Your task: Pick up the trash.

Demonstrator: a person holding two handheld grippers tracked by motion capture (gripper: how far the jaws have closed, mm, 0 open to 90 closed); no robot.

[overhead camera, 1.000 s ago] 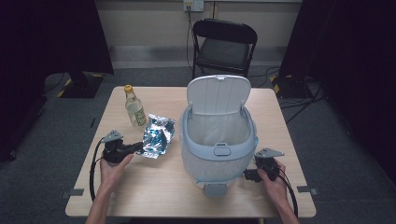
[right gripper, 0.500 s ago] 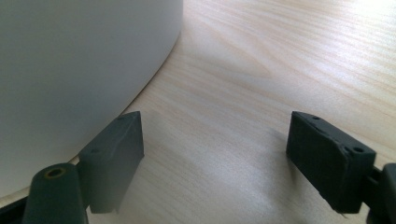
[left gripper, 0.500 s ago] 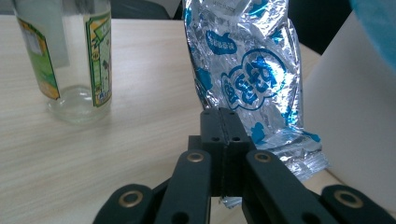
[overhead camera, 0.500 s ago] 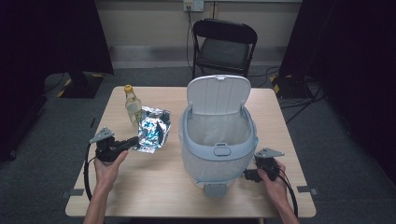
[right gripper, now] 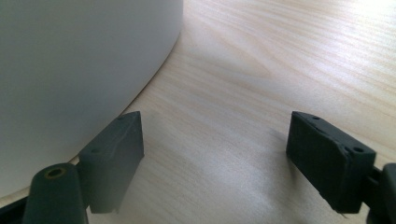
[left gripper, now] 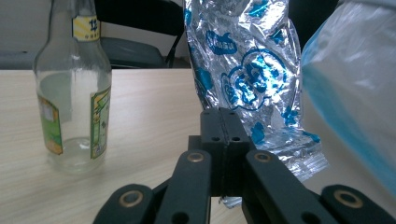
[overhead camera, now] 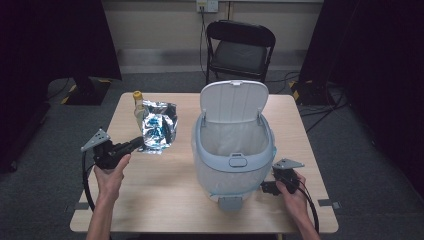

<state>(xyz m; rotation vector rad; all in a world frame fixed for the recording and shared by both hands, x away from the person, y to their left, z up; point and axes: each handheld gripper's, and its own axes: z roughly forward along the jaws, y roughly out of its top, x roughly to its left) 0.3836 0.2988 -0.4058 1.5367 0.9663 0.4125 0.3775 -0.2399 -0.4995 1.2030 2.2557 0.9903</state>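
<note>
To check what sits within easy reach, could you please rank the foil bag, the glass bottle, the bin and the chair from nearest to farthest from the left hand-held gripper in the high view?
1. Foil bag: clamped in the left hand-held gripper.
2. Bottle: just behind the bag, upright.
3. Bin: mid-table, lid open.
4. Chair: beyond the table's far edge.

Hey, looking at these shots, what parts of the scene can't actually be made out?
- Bottle: cap cut off by the top edge in the left gripper view; in the high view the foil bag covers most of it.
- Bag's pinched bottom edge: hidden behind the left gripper and its shut jaws.
- Bin: its bottom is out of sight below the white liner in the high view.
- Bottle label print: too small to read.
- Right gripper: open beside the bin; the bin's wall is blurred.
</note>
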